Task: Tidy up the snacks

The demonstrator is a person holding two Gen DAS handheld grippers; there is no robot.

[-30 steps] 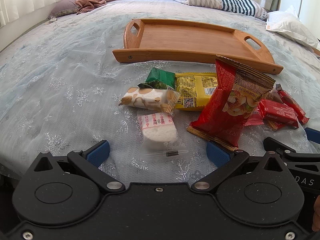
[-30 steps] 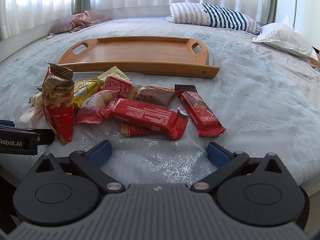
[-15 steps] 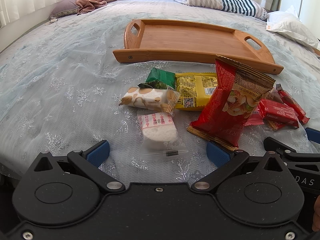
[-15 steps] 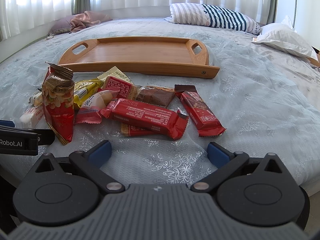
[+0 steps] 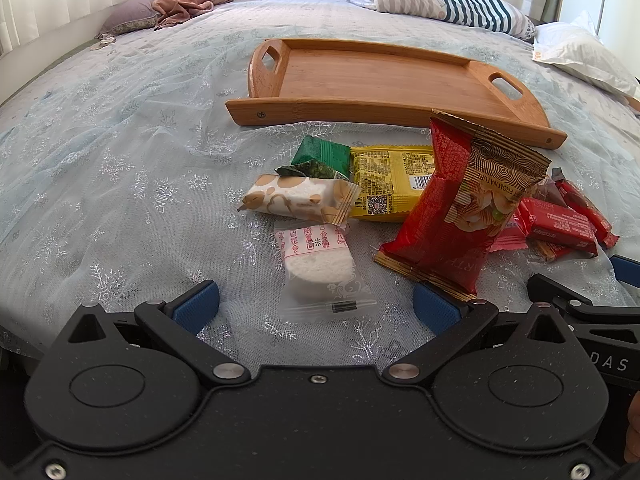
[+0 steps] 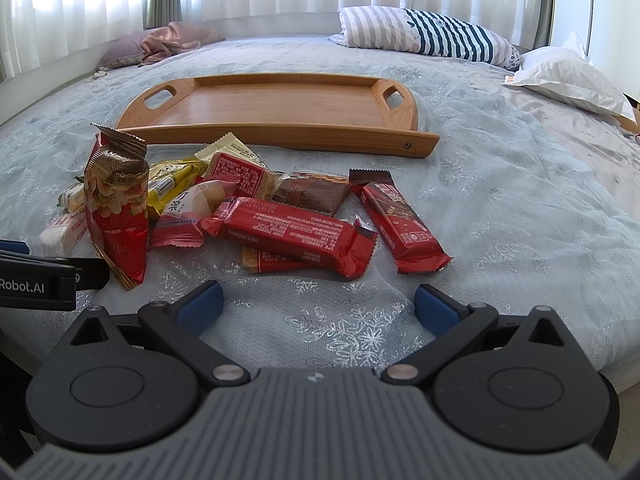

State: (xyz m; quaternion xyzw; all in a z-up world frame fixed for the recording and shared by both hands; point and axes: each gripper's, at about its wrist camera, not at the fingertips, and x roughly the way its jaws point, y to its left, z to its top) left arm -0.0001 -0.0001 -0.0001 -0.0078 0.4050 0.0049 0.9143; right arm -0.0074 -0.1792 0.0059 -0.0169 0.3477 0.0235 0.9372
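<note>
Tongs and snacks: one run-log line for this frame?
left tongs: open, empty | right tongs: open, empty | snacks: heaped on bed | tray: holds nothing | stage: pre-grasp

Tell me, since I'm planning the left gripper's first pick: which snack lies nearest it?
The clear-wrapped white cake, lying between the open left gripper's fingertips; all others sit farther back.

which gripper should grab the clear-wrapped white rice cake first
Left. The clear-wrapped white rice cake lies just ahead of the open left hand-held gripper. The right hand-held gripper faces the red bars instead.
</note>
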